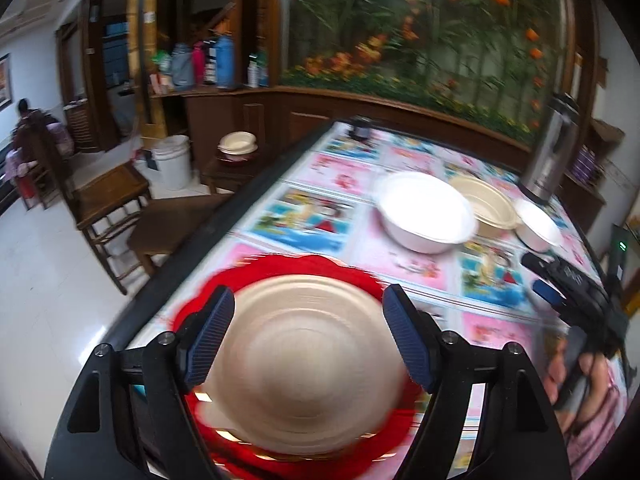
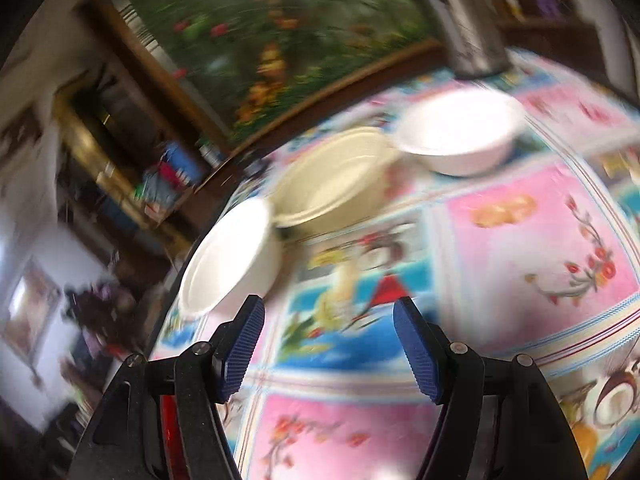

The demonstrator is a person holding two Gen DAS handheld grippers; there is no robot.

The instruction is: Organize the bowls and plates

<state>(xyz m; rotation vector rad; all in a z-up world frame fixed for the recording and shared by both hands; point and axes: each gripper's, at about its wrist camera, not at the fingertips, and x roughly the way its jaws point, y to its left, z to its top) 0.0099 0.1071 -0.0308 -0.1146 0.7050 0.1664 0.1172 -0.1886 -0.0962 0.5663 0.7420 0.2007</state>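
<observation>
In the left wrist view my left gripper [image 1: 308,336] is open, its fingers apart on either side of a beige plate [image 1: 304,364] that lies on a red scalloped plate [image 1: 280,276] at the table's near edge. Farther back stand a large white bowl [image 1: 426,212], a beige bowl [image 1: 488,204] and a small white bowl [image 1: 538,224]. My right gripper [image 1: 560,280] shows at the right. In the right wrist view my right gripper [image 2: 328,344] is open and empty above the tablecloth, with the large white bowl [image 2: 228,256], the beige bowl [image 2: 336,176] and the small white bowl [image 2: 460,136] ahead. Both views are blurred.
The table [image 1: 340,176] has a colourful patterned cloth. A steel thermos [image 1: 548,152] stands at its far right, also in the right wrist view [image 2: 472,40]. A dark jar [image 1: 362,128] sits at the far edge. Wooden chairs [image 1: 108,200], a white bucket [image 1: 172,160] and stacked bowls [image 1: 238,146] are left of the table.
</observation>
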